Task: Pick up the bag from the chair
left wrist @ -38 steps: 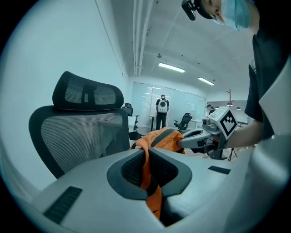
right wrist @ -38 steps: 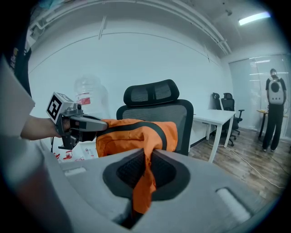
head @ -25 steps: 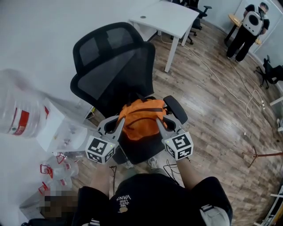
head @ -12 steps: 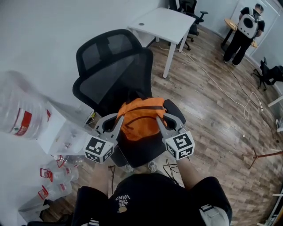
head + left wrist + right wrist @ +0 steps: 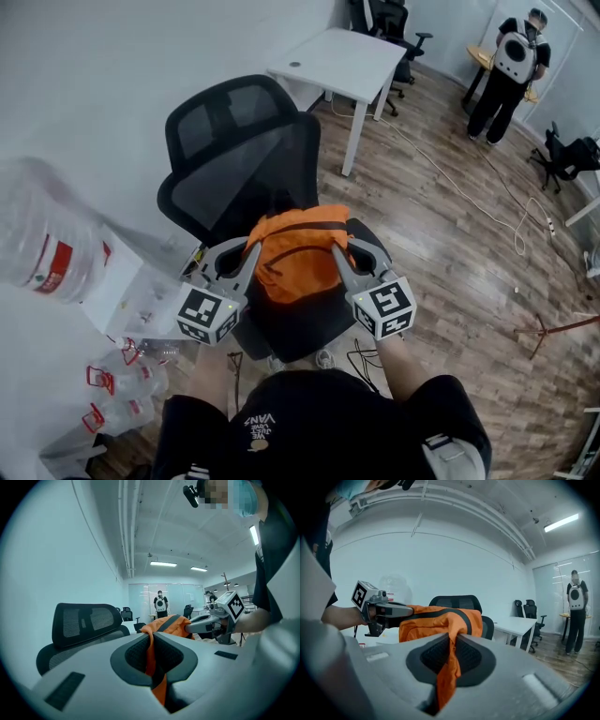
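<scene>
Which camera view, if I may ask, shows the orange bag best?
The head view: the whole bag shows, held by the left gripper and right gripper over the chair. Each gripper view shows a pinched fold and one side.

Orange bag (image 5: pixel 298 253), black mesh chair (image 5: pixel 239 155)

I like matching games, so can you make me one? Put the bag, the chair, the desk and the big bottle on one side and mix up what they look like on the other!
Things:
1. orange bag
2. office chair
3. desk
4. water jug

Descriptions:
A. white, standing beyond the chair
B. pinched by the left gripper and the right gripper
C. black, with a mesh back
D. clear, with a red label, at the left edge

Pairs: 1-B, 2-C, 3-A, 4-D
</scene>
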Demonstrator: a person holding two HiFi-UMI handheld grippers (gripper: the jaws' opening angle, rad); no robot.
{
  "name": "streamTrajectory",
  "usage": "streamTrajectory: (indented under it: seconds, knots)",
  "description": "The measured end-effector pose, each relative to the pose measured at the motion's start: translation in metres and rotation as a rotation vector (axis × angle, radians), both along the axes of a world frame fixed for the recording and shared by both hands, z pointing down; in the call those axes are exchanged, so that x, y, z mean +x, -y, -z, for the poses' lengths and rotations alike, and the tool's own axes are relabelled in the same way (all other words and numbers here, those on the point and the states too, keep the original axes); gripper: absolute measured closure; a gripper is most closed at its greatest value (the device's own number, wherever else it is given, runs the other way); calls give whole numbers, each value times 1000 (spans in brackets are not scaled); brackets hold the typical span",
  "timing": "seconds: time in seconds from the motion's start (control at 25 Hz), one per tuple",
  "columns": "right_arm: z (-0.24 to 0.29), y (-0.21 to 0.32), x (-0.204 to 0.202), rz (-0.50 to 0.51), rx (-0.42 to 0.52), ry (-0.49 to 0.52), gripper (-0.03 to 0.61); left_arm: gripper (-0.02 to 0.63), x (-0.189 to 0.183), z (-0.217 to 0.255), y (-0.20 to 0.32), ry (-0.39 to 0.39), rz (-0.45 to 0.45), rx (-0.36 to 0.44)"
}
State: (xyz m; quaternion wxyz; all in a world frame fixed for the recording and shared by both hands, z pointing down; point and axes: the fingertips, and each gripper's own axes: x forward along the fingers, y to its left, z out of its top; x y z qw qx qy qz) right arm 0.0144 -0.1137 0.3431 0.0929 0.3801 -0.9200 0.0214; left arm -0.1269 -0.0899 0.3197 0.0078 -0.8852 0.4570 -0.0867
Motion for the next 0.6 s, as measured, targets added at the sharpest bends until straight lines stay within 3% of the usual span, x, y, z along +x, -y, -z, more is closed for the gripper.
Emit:
streamTrajectory:
  seconds: [0.6]
  knots:
    - [31, -8, 1, -10, 44, 20, 556, 590, 1, 32, -4, 12, -31, 57]
